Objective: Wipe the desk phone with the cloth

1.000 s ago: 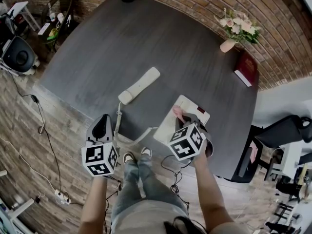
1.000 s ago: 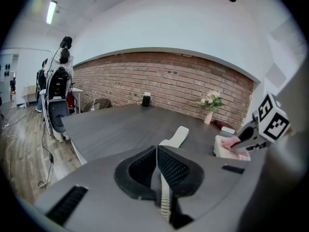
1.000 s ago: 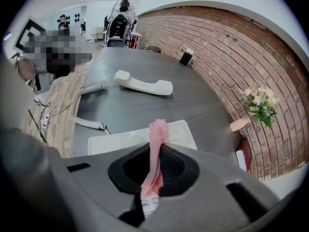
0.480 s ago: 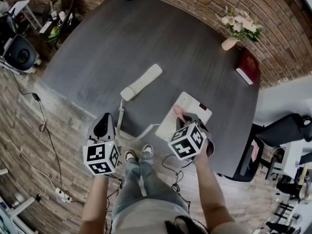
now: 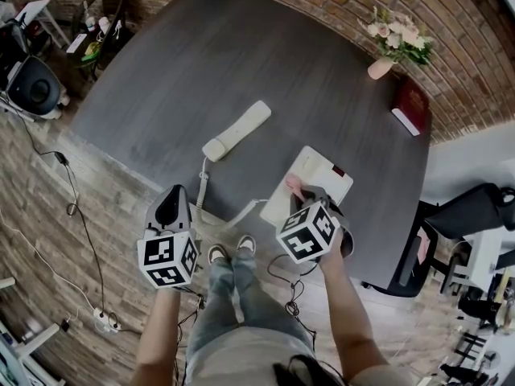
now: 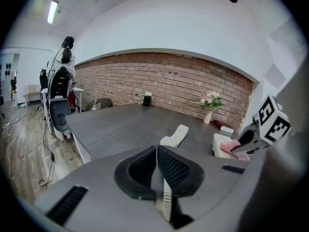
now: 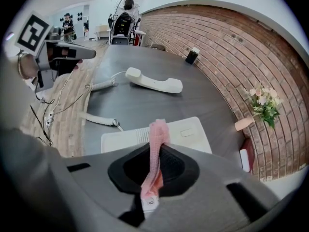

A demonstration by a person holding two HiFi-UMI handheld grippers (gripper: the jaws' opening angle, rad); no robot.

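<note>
Fingers of our right gripper clamp the pink cloth over the desk phone base at the table's near edge; left gripper pinched together, empty, near left; handset lies off-hook, far-left of it

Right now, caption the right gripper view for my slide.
Right gripper shut on pink cloth over the phone base, handset off-hook beyond.

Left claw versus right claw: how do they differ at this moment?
The right claw is clamped on the pink cloth; the left claw is shut on nothing. The right claw sits over the phone base; the left claw hangs by the near edge of the table, off the phone. Both are shut.
</note>
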